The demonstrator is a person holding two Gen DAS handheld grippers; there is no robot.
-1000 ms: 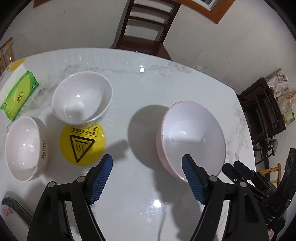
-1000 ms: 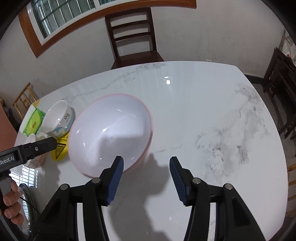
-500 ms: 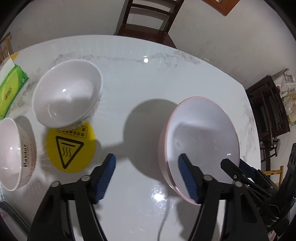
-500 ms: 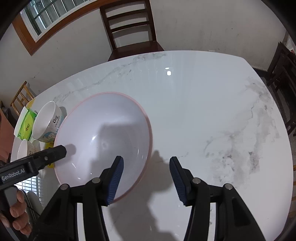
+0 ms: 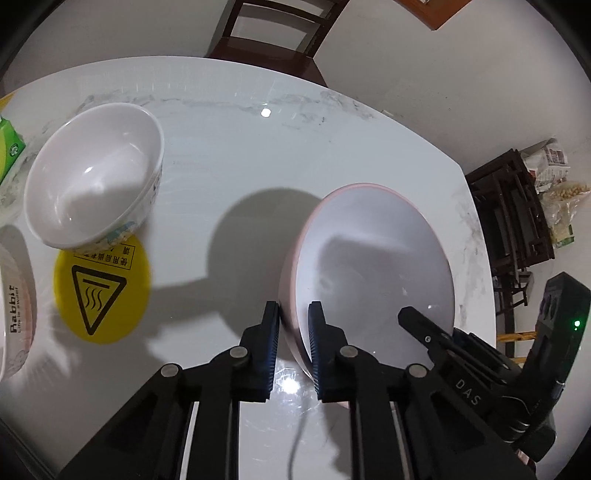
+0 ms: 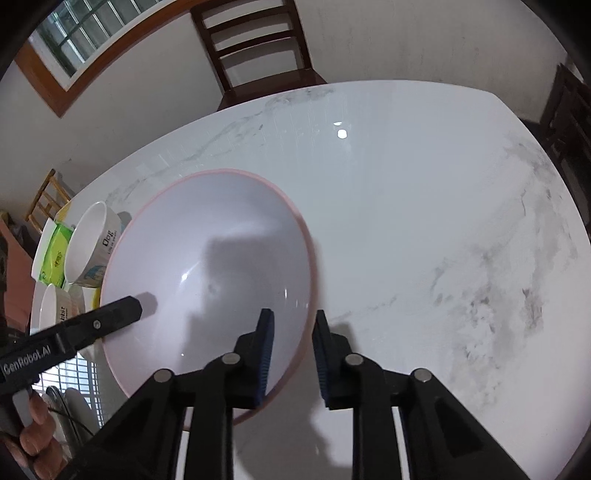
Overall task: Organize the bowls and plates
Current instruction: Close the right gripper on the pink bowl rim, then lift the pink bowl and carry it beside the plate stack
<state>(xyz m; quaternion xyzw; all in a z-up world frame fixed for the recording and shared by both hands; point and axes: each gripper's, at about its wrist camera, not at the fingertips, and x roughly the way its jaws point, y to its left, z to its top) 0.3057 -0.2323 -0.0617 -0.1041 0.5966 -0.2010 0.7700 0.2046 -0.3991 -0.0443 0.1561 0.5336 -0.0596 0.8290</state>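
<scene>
A large pink bowl (image 5: 369,266) with a pale inside sits on the white marble table (image 5: 258,155). My left gripper (image 5: 293,325) straddles its left rim, jaws closing, one pad against the outer wall and one inside. In the right wrist view my right gripper (image 6: 292,332) straddles the right rim of the pink bowl (image 6: 207,266) the same way, jaws closing on it. A white bowl (image 5: 92,173) and a "Rabbit" bowl (image 5: 14,306) stand to the left.
A yellow round warning sticker (image 5: 101,295) lies beside the white bowl. A green tissue pack (image 5: 9,147) is at the far left edge. A wooden chair (image 5: 273,33) stands behind the table and dark furniture (image 5: 513,214) to the right. A hand (image 6: 33,435) holds the left gripper.
Both grippers came down closer to the pink bowl. Their jaws went from wide apart to narrow, each now pinching an opposite side of the rim.
</scene>
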